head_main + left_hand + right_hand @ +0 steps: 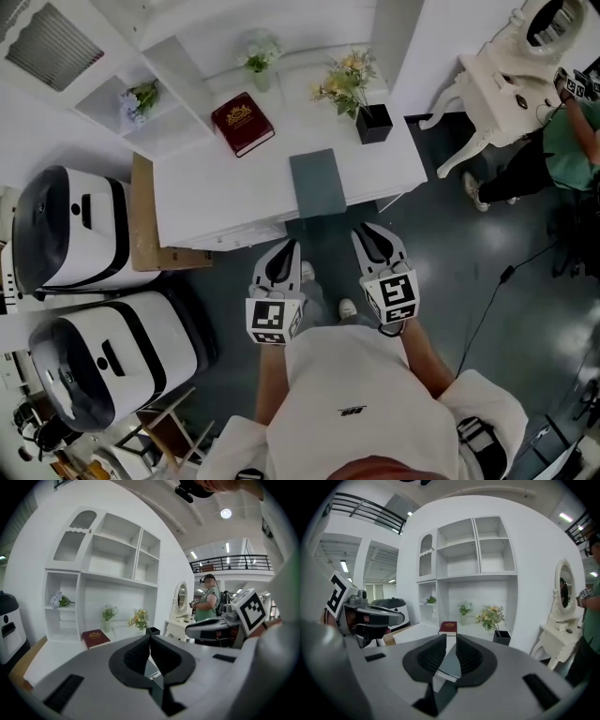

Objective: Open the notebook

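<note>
While short of the notebook on the desk, left fingers together, right fingers ajar.

Head view overhead; gripper views low, toward shared desk

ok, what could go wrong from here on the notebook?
The grey notebook lies flat at the desk's front edge; a nudge could slide it off. Fingers of the left gripper are together, so they may push the cover rather than catch it. The black vase stands near its far corner.
</note>
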A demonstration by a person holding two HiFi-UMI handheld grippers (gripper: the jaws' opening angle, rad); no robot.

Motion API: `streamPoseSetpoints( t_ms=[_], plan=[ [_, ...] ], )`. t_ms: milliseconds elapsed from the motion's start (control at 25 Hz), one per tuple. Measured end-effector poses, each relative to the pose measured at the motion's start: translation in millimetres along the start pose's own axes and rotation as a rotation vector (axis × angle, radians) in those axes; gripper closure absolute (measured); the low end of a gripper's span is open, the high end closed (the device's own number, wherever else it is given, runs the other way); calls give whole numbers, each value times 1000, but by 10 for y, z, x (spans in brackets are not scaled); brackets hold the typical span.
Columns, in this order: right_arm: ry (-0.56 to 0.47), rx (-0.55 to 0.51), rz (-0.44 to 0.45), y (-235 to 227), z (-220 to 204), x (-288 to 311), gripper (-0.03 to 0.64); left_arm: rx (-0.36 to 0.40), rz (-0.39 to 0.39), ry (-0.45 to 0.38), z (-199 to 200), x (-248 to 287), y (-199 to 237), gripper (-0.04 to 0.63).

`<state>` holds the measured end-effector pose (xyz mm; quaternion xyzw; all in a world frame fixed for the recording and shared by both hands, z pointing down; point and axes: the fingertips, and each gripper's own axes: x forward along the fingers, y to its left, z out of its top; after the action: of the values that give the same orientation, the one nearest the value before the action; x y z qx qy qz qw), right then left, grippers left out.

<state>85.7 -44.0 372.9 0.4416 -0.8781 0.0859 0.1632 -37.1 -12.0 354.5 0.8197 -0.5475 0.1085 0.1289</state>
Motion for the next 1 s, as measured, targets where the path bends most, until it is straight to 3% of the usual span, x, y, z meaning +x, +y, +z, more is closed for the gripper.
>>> streamPoseSetpoints(
  t_ms=[1000],
  plan=[
    [190, 139, -203, -219, -741, 979, 566, 34, -328, 160, -570, 1056, 461, 595]
  ],
)
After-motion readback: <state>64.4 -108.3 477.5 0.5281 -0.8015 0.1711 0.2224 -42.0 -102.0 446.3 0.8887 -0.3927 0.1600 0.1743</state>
